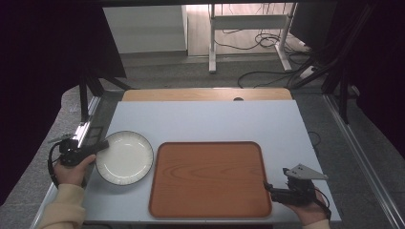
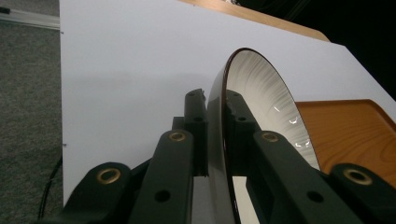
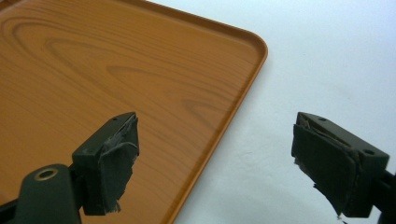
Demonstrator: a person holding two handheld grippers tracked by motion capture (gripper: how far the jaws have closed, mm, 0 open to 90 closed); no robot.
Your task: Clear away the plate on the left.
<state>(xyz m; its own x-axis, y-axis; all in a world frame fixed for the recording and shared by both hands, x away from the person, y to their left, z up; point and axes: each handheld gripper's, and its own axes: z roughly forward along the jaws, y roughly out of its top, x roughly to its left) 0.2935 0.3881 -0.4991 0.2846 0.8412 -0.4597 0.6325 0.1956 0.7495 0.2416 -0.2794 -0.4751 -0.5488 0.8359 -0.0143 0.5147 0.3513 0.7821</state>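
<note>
Here, left gripper [image 1: 101, 145] pinches the white plate [image 1: 125, 157] by its rim near the table's [image 1: 205, 119] left edge, for lifting | right gripper [image 1: 268, 187], jaws spread and empty, waits at the wooden tray's [image 1: 210, 176] near right corner.

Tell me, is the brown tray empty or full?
Empty. The tray shows bare wood grain all over; the plate sits beside it on the table.

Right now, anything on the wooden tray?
Nothing on the tray: its wood surface is bare. The plate sits left of it, clamped at its rim by the left gripper.
</note>
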